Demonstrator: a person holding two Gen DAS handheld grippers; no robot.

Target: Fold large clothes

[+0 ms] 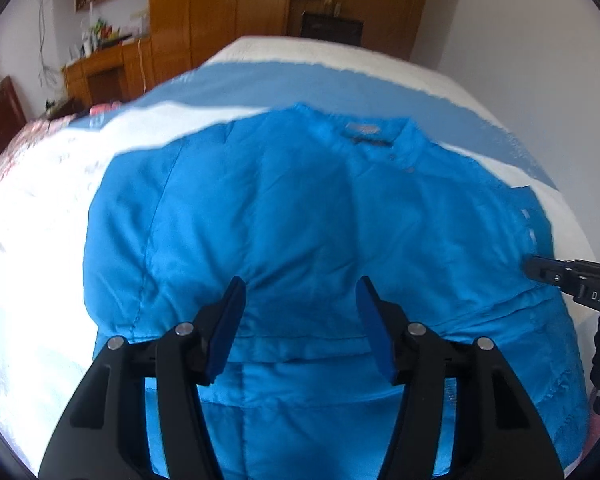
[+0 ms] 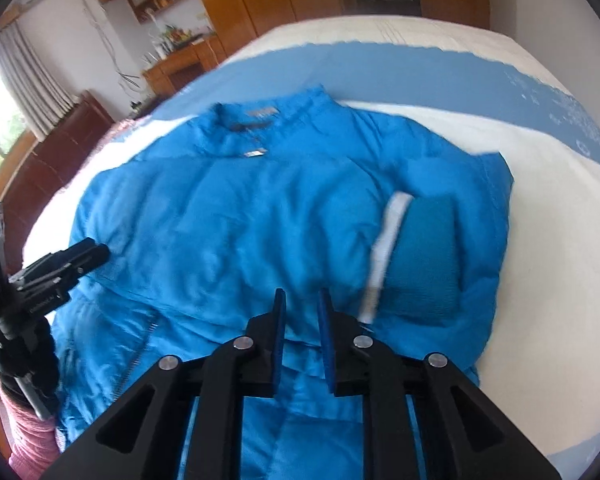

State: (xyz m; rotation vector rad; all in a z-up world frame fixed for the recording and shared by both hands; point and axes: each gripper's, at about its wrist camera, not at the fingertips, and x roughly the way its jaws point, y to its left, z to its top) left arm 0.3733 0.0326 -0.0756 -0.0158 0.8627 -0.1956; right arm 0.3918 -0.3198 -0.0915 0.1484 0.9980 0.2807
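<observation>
A big blue jacket [image 1: 284, 208] lies flat on the bed [image 1: 36, 208], with its collar [image 2: 256, 120] at the far end. One sleeve is folded in over the body, and its cuff [image 2: 424, 256] sits on the right side of the jacket.

The left gripper [image 1: 300, 316] hangs over the bottom part of the jacket. Its jaws are wide apart and hold nothing. The right gripper [image 2: 302, 332] is also above the bottom part. Its jaws are only a little apart, and they hold nothing too.

Here is what could go wrong. The jacket looks puffy and slippery, so a small pinch may slide off. A gripper may also grab just the top layer, and then the fold would come out crooked. If one side gets lifted faster than the other, the folded sleeve could flop back out. The two grippers are near each other, so they might bump.
</observation>
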